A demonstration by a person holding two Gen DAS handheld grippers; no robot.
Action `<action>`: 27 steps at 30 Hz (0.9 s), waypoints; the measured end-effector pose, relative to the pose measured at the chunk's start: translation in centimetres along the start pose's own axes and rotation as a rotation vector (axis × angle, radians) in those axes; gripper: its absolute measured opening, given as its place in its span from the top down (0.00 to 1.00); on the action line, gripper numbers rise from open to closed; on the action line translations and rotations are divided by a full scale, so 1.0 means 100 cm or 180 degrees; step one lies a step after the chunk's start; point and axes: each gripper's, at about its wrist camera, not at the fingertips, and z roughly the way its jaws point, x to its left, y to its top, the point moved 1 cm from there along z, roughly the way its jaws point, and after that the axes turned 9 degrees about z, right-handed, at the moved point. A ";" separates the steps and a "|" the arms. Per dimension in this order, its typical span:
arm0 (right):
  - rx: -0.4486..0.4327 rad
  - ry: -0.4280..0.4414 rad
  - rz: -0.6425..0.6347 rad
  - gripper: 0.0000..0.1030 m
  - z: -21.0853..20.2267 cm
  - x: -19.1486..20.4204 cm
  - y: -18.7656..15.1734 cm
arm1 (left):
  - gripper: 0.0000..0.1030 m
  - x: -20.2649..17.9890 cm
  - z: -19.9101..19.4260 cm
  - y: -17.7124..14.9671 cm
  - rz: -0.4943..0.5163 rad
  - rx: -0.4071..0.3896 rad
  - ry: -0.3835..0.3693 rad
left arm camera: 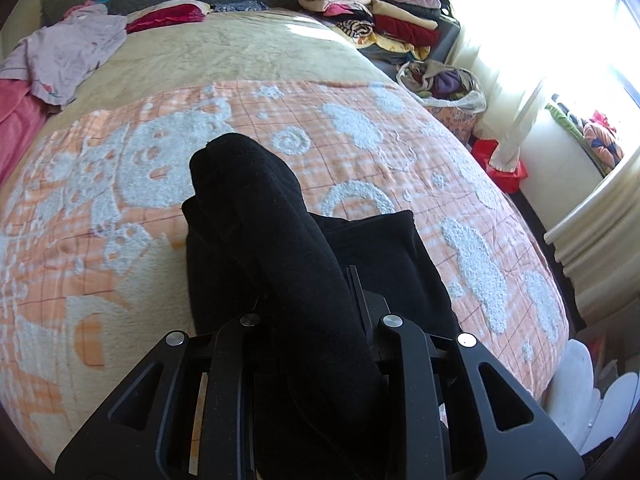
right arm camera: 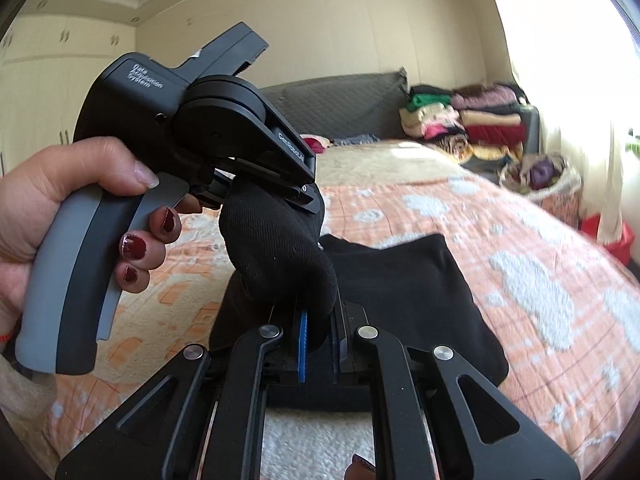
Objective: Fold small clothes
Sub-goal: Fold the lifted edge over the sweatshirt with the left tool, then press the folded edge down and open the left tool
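A black garment (left arm camera: 384, 256) lies partly flat on the orange and white blanket (left arm camera: 120, 184). One edge of it is lifted into a thick fold (left arm camera: 264, 208) that runs forward out of my left gripper (left arm camera: 306, 292), which is shut on it and has its fingers mostly hidden by cloth. In the right wrist view my right gripper (right arm camera: 318, 340) is shut on the same black garment (right arm camera: 400, 300), its blue pads (right arm camera: 302, 344) pressing the lifted fold. A hand (right arm camera: 48, 208) holds the left gripper (right arm camera: 310, 196) just above and to the left, clamped on the fold's other end.
Stacked folded clothes (left arm camera: 372, 12) sit at the bed's far right corner, with a bag of clothes (left arm camera: 444, 80) beside them. A lilac garment (left arm camera: 68, 56) and red and pink pieces lie at the far left. A curtain and a red box (left arm camera: 504, 164) are right of the bed.
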 end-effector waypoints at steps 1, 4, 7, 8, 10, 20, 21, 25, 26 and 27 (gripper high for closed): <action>0.0007 -0.0013 0.0026 0.93 0.000 -0.002 -0.001 | 0.84 -0.003 0.002 0.000 0.0009 0.0014 0.0002; 0.0040 -0.0039 0.0112 0.93 -0.001 -0.011 -0.002 | 0.84 -0.013 0.012 0.002 0.0049 0.0074 0.0026; 0.0074 -0.0052 0.0224 0.93 -0.001 -0.017 -0.004 | 0.83 -0.022 0.021 0.004 0.0070 0.0125 0.0032; 0.0091 -0.0059 0.0276 0.93 -0.001 -0.021 -0.004 | 0.82 -0.025 0.025 0.004 0.0083 0.0142 0.0038; 0.0117 -0.0072 0.0342 0.93 -0.001 -0.025 -0.007 | 0.81 -0.031 0.031 0.005 0.0096 0.0174 0.0042; 0.0306 -0.0021 0.0820 0.92 0.011 -0.057 -0.010 | 0.69 -0.055 0.070 0.008 0.0209 0.0364 0.0119; 0.0334 -0.0009 0.0890 0.91 0.012 -0.061 -0.010 | 0.67 -0.057 0.073 0.008 0.0222 0.0381 0.0132; 0.0467 0.0056 0.1160 0.87 0.019 -0.076 -0.014 | 0.49 -0.067 0.090 0.008 0.0308 0.0461 0.0173; 0.0513 0.0080 0.1283 0.86 0.021 -0.082 -0.016 | 0.45 -0.069 0.092 0.008 0.0320 0.0469 0.0148; 0.0544 0.0096 0.1377 0.84 0.023 -0.089 -0.017 | 0.38 -0.071 0.094 0.008 0.0329 0.0473 0.0125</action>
